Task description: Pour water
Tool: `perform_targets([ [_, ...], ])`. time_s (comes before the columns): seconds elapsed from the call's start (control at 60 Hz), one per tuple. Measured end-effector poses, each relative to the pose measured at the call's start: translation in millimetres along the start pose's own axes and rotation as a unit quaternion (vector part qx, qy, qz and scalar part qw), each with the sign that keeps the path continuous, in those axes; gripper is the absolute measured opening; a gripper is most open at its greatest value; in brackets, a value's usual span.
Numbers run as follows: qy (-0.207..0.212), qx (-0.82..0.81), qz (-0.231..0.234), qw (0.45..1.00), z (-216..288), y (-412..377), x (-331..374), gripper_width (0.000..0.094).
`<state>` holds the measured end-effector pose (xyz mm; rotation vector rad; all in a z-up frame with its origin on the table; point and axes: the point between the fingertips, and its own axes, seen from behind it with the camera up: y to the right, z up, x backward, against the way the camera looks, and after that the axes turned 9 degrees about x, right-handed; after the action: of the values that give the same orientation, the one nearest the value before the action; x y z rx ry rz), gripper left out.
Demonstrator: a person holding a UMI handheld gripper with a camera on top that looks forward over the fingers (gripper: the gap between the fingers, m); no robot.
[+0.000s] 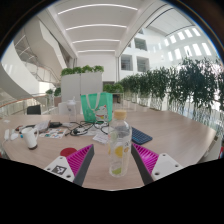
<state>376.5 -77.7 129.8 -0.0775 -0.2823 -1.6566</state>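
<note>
A clear plastic bottle (120, 143) with a pale cap and a yellow and green label stands upright on the wooden table (170, 128). It stands between my two fingers, with a gap at each side. My gripper (113, 160) is open; the magenta pad of the left finger (81, 159) and that of the right finger (146, 156) sit on either side of the bottle's lower part. The bottle rests on the table on its own.
A green bag (96, 105) stands beyond the bottle. A dark flat booklet (140, 135) lies to the right. A white device (30, 134), cables and a small red dish (68, 152) lie to the left. Planters with greenery line the far side.
</note>
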Motion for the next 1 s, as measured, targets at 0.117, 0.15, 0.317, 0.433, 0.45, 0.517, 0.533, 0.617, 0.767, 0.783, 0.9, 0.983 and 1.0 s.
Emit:
perform_targets([
  [0.117,0.003,0.009,-0.001,1.0,-18,13,-57,0.0831],
  [0.15,0.006,0.008,-0.004,1.0,-19,14,-59,0.0828],
  [0.317,0.002,-0.012,0.015,1.0,-40,5,-109,0.0544],
  [0.433,0.016,-0.009,0.0,1.0,-36,6,-119,0.0529],
  [0.45,0.015,-0.017,-0.002,1.0,-37,6,-119,0.0525],
  [0.517,-0.004,-0.037,-0.018,0.999,-42,9,-118,0.0487],
  [0.533,-0.012,-0.036,-0.02,0.999,-43,13,-121,0.0486],
  [0.617,-0.054,-0.05,-0.037,0.997,-43,4,-119,0.0413],
  [0.767,-0.048,-0.01,-0.06,0.997,37,-12,-99,0.0388],
  [0.783,-0.043,0.001,-0.062,0.997,51,-17,-97,0.0387],
  [0.9,-0.014,0.128,-0.074,0.989,146,-55,-75,0.0387],
  [0.983,-0.002,0.254,-0.071,0.965,205,-115,-69,0.0386],
  [1.0,0.003,0.28,-0.075,0.957,188,-131,-89,0.0385],
])
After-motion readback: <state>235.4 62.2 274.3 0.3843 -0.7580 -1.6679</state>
